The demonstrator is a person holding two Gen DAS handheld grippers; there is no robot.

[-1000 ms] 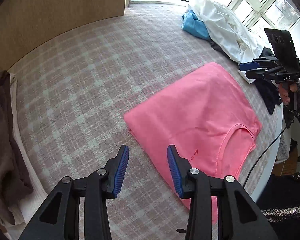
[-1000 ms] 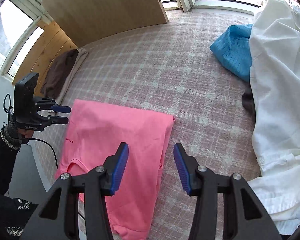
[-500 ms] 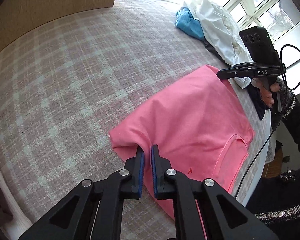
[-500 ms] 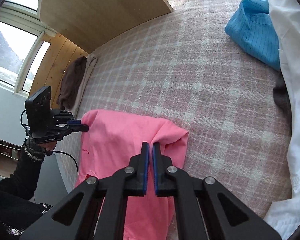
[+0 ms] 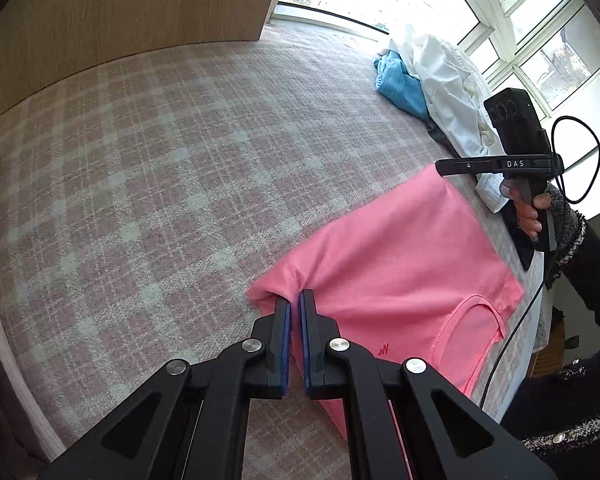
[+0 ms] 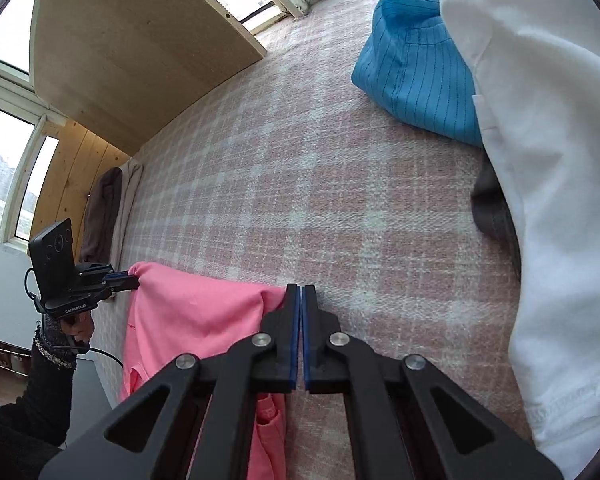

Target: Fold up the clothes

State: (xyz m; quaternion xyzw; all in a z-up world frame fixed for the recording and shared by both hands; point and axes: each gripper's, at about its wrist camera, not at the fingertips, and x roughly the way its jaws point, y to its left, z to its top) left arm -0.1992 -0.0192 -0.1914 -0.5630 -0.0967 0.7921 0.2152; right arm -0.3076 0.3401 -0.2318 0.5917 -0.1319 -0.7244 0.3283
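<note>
I see a pink T-shirt (image 5: 396, 264) lying on a bed covered by a pink and white plaid blanket (image 5: 140, 168), close to the bed's near edge. Its neckline faces that edge, and a small red mark sits beside the collar.

My left claw (image 5: 295, 304) is closed tight on one far corner of the T-shirt, and the cloth bunches up around its blue pads. My right claw (image 6: 301, 292) is likewise closed, pinching the other far corner, with the pink cloth gathered against its left finger. In the left wrist view, the right claw (image 5: 440, 168) shows from the side, with a person's hand (image 5: 528, 210) wrapped around its handle and a dark knitted sleeve behind. In the right wrist view, the left claw (image 6: 134, 278) shows at the T-shirt's other corner, gripped by the person's other hand (image 6: 74, 326).

Farther along the bed, well apart from the T-shirt, lies a heap of white clothing (image 6: 540, 160) with a blue striped garment (image 6: 416, 68) touching it and something dark grey (image 6: 494, 208) tucked under its edge. A brown garment (image 6: 102, 212) lies by the wooden panel (image 6: 132, 48) at the bed's far side. Windows (image 5: 548, 40) fill the background.
</note>
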